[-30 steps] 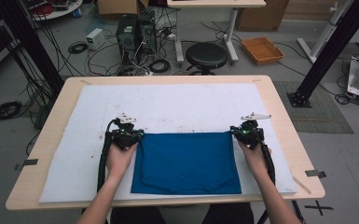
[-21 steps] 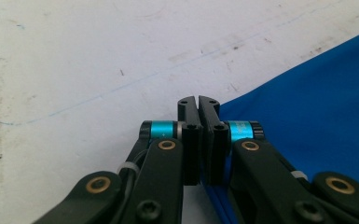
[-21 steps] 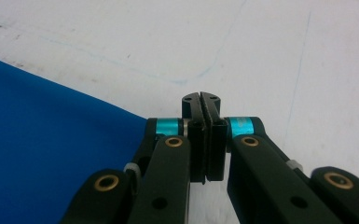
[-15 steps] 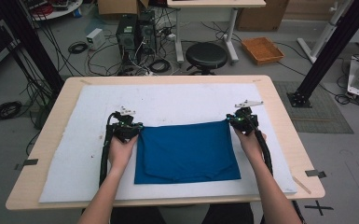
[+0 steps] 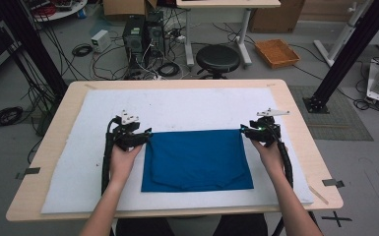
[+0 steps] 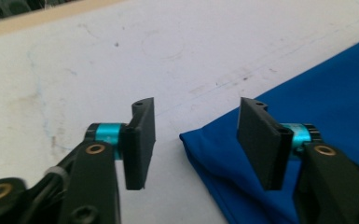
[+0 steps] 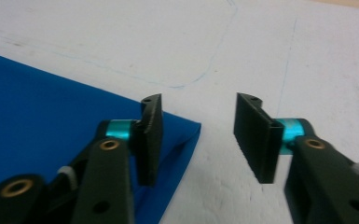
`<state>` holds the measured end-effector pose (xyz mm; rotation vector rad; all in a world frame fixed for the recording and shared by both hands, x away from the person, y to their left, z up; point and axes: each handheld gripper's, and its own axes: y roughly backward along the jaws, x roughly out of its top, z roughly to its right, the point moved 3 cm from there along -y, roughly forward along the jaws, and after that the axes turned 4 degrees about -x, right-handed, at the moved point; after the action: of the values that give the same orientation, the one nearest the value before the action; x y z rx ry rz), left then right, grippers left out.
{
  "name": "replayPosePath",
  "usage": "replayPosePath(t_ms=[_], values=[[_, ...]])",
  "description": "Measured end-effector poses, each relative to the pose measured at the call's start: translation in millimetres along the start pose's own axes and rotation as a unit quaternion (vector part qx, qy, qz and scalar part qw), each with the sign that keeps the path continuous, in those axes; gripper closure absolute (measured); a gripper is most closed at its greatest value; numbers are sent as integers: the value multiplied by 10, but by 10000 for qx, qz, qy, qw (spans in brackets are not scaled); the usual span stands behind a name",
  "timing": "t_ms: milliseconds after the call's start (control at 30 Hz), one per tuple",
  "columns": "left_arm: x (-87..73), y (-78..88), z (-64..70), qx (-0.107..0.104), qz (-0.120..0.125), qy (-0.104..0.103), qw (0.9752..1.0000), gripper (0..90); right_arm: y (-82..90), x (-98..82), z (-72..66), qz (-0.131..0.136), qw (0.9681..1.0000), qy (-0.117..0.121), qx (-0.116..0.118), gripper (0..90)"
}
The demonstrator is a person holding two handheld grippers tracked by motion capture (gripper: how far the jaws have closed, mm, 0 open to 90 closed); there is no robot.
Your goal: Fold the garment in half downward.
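Both grippers have let go since the earlier frames, where each was clamped on a far corner of the blue cloth; their jaws have just been opening and now stand apart with nothing pinched between them. Seen from the high view, the folded cloth lies flat in the lower middle of the frame on the white mat that covers the wooden table, its near edge slightly uneven and its far edge running straight between the two hands. The left gripper sits at the cloth's upper left corner, held in the person's left hand, and it has drawn a little away from the fabric compared with half a second ago. The right gripper sits at the upper right corner, held in the right hand, just about where it was before. In the left gripper view, the left gripper has its jaws spread wide above the mat, and the cloth's corner lies on the mat below the gap and under the right-hand jaw, touched by neither pad. In the right gripper view, the right gripper is likewise released, with the cloth's corner lying under its left-hand jaw and ending short of the other, bare mat showing in the gap.
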<state>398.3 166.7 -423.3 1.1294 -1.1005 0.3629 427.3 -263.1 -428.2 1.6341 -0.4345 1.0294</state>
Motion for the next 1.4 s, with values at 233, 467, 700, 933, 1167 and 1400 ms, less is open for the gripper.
replayPosePath(t_ms=[233,467,700,933,1167,1400], values=[[-184,412,72,-203,531,-223,9981,397,494,-187,-34,595,9977,-233,237,441],[-207,535,9,-210,746,-121,9969,377,699,-324,26,758,9958,-457,242,403],[-214,571,26,-205,739,-186,9969,377,700,-341,89,778,9954,-515,204,400],[-206,571,34,-205,753,-188,9968,377,724,-368,145,807,9950,-563,145,400],[-197,559,56,-212,751,-186,9968,377,746,-382,169,836,9947,-592,121,399],[-194,551,86,-269,727,-189,9968,377,756,-380,159,847,9946,-580,133,398]])
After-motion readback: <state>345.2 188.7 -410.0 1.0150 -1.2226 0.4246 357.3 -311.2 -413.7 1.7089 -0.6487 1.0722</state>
